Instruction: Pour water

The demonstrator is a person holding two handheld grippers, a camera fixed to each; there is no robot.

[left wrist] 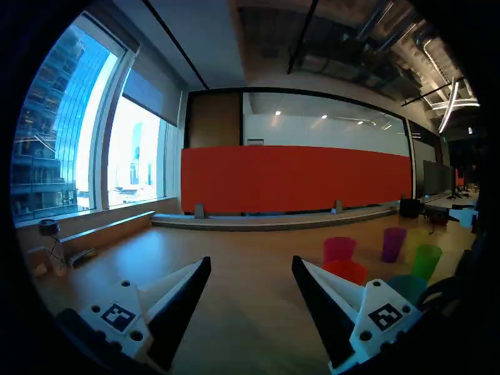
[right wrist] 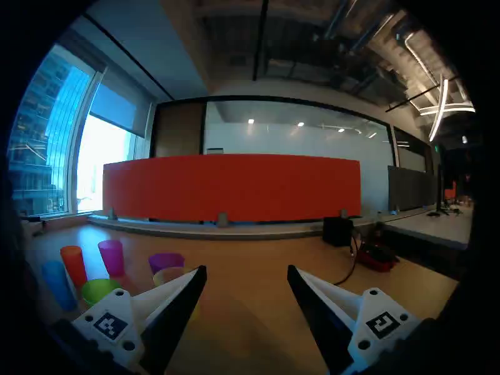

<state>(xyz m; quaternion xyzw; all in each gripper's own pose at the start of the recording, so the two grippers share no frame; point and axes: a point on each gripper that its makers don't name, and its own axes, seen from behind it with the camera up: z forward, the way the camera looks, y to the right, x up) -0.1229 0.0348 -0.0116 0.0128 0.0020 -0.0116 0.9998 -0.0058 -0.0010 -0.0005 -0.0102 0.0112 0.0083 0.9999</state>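
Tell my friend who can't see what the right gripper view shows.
The right gripper is open above a wooden table. Colourful plastic cups stand at the picture's left, with a long red panel behind.

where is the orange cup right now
In the right gripper view the orange cup stands at lower left on the wooden table, between the blue cup and the magenta cup, behind the green cup.

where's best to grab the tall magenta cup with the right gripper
Probably around the mid-wall of the magenta cup, coming in level from the near side: it stands upright, with gaps either side toward the orange cup and the purple cup.
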